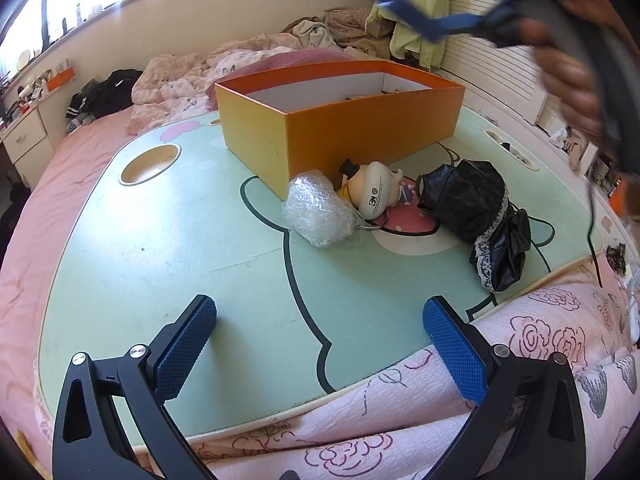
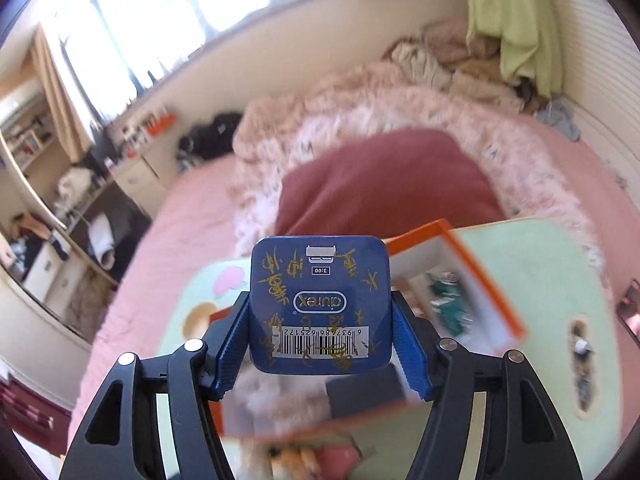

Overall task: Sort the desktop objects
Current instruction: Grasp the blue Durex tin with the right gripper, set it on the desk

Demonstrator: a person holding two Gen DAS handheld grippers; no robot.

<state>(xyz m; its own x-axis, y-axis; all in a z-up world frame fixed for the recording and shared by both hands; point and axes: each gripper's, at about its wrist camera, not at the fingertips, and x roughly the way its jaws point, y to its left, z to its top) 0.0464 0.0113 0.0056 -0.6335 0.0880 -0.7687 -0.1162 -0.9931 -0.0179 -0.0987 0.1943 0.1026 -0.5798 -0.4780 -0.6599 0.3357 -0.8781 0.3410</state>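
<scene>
My right gripper (image 2: 320, 344) is shut on a blue Durex box (image 2: 320, 304) with gold writing and holds it in the air above the open orange box (image 2: 488, 280). In the left wrist view the right gripper (image 1: 404, 4) is blurred high above that orange box (image 1: 340, 128). My left gripper (image 1: 320, 340) is open and empty, low over the near edge of the green lap table (image 1: 160, 240). In front of the orange box lie a bubble-wrap bundle (image 1: 318, 210), a toy figure (image 1: 374, 192) and a black lace-trimmed bundle (image 1: 476, 208).
The green table sits on a pink bed (image 1: 60, 184) with a floral quilt (image 1: 400, 420) at its near edge. It has a round cup hole (image 1: 150, 162) at far left. Crumpled bedding (image 1: 180, 80) and clothes lie behind. Several items lie inside the orange box.
</scene>
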